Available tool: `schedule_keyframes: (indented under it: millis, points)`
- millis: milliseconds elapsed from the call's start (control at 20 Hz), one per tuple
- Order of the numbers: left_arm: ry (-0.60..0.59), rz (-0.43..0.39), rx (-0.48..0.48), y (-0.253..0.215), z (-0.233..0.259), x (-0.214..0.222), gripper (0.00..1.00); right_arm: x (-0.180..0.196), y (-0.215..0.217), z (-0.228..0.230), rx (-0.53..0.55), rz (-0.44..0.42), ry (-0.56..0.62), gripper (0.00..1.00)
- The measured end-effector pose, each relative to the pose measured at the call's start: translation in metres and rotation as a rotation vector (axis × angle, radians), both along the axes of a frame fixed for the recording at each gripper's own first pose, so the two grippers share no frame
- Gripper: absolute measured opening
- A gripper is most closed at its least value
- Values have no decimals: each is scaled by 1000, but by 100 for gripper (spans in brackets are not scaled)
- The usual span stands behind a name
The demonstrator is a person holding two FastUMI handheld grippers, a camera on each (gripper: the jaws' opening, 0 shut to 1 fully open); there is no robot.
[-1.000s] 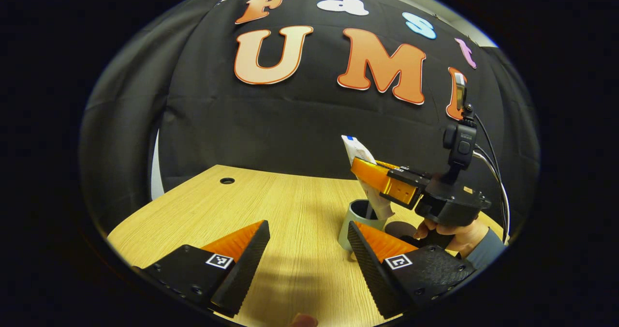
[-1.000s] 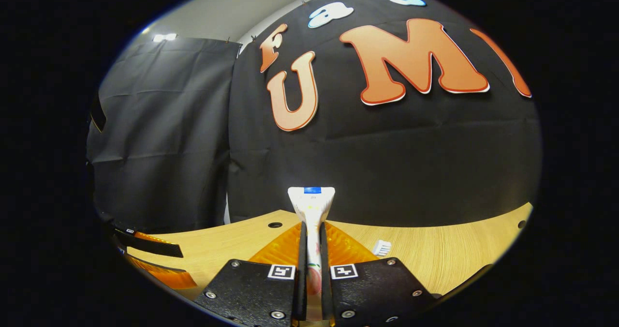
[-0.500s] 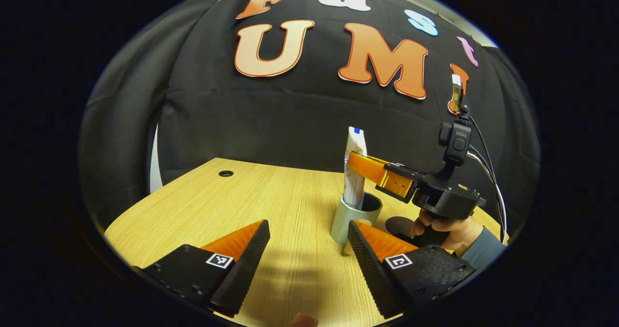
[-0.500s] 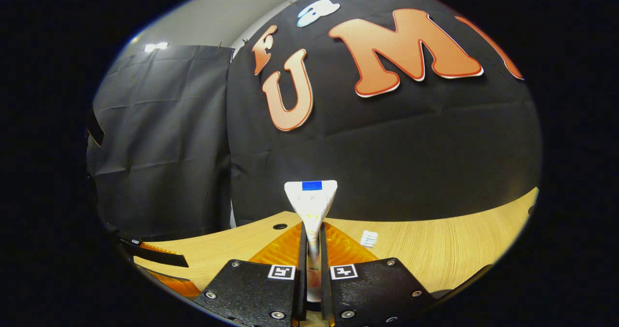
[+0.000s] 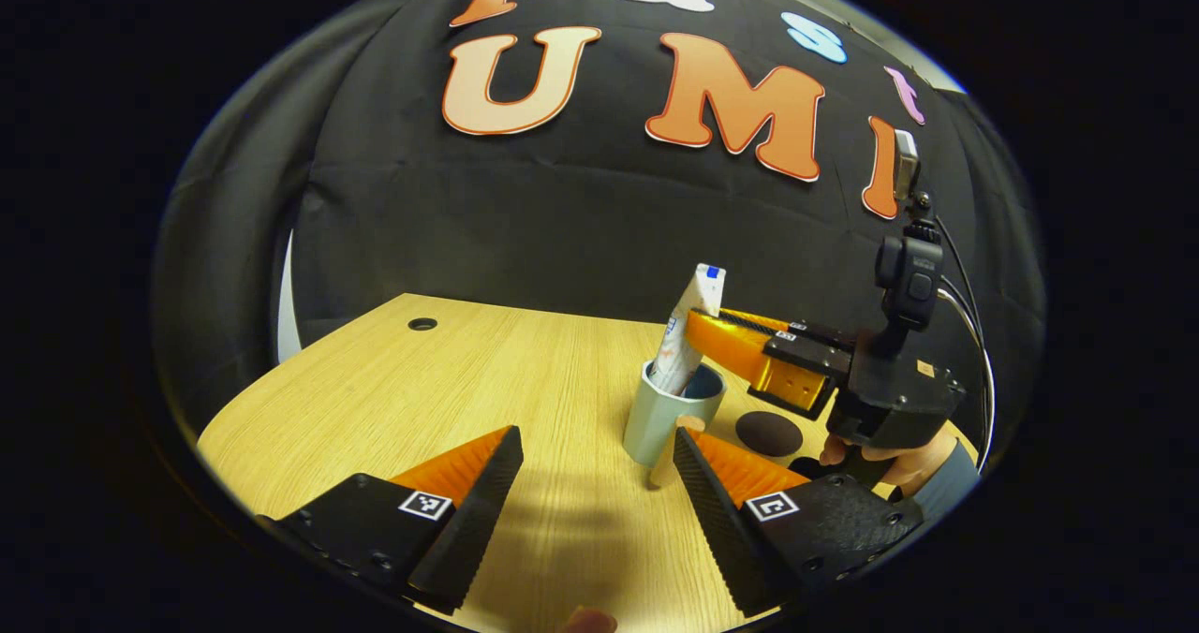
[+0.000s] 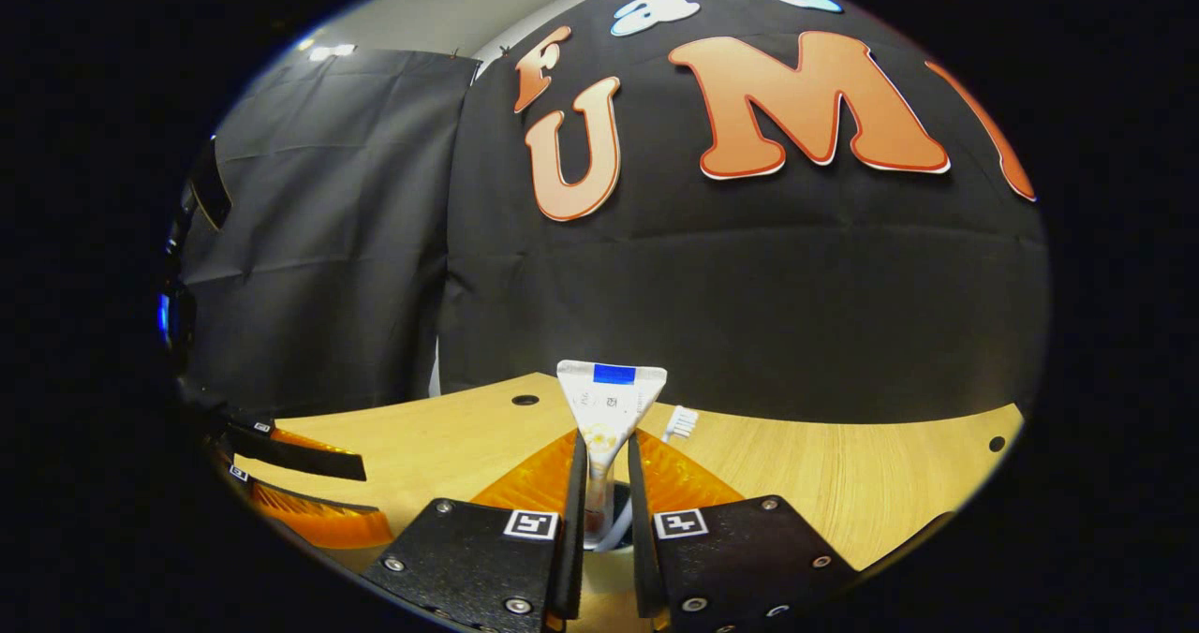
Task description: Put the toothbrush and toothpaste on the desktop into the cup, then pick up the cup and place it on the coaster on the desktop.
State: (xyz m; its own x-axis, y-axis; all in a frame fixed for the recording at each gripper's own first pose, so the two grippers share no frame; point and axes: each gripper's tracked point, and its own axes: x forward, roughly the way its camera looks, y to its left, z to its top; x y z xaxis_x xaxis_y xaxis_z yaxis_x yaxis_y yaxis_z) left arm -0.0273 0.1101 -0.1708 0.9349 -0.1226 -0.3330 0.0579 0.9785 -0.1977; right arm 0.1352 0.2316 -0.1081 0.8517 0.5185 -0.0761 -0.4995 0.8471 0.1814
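The right tool (image 6: pixel 606 507), slightly parted, seems barely to grip the light, soft tube (image 5: pixel 684 333) standing in the cup (image 5: pixel 667 418); the left tool (image 5: pixel 595 483) gapes empty.

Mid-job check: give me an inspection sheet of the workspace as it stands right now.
Surface: wooden desk, with a cable hole near the back edge.
Job's things: toothpaste stands tilted in the cup; toothbrush lies on the desk beyond the cup; dark round coaster beside the cup, nothing on it.
Clutter: nothing seen.
Grippers: right gripper straddles the toothpaste, jaws narrowly apart, contact unclear; left gripper wide open above the desk, holding nothing.
Cables: wires run down from the right gripper's camera mount.
Surroundings: black cloth wall behind the desk.
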Motion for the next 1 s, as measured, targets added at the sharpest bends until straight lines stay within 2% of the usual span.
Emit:
schedule_keyframes:
  millis: [100, 300, 400, 750, 1000]
  points:
    - [5, -19, 20, -10, 3, 6, 98, -8, -9, 1, -20, -1, 17, 25]
    - [5, -52, 52, -26, 9, 20, 97, -18, -36, 21, -64, -27, -26, 29]
    - [5, -67, 72, -33, 13, 28, 98, -26, -48, 30, -74, -31, -39, 36]
    - [67, -180, 117, -62, 16, 52, 97, -53, -104, 65, -123, -104, -76, 78]
    - [187, -238, 107, -79, 7, 71, 97, -74, -145, 96, -119, -150, -115, 89]
